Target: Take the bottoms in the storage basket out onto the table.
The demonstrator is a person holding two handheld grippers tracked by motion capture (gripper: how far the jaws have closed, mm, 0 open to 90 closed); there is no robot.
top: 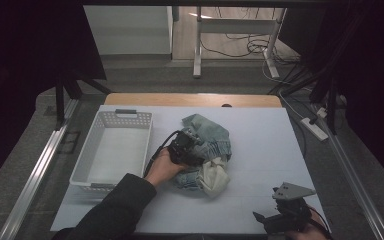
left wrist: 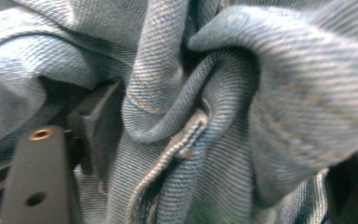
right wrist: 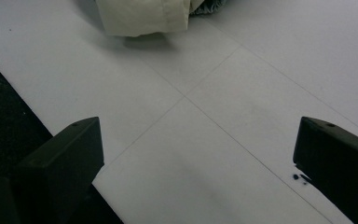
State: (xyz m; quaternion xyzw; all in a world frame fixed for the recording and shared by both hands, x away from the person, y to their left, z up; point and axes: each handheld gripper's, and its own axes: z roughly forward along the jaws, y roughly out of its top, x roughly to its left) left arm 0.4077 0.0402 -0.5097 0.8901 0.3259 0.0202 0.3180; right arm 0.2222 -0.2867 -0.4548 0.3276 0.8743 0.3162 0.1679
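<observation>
Crumpled light-blue denim jeans (top: 207, 142) lie heaped mid-table, pale lining turned out.

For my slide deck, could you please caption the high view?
Left gripper buried in crumpled jeans beside a white basket; right gripper waits open near the table edge.

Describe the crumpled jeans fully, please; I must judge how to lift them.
The jeans are light blue, faded denim, bunched in a loose heap mid-table on the white sheet, right of the white basket. A cream inner part, perhaps a pocket lining, spills out at the near side. The left gripper view shows thick folds and a stitched seam. The left gripper is buried in the heap, folds between its jaws.
</observation>
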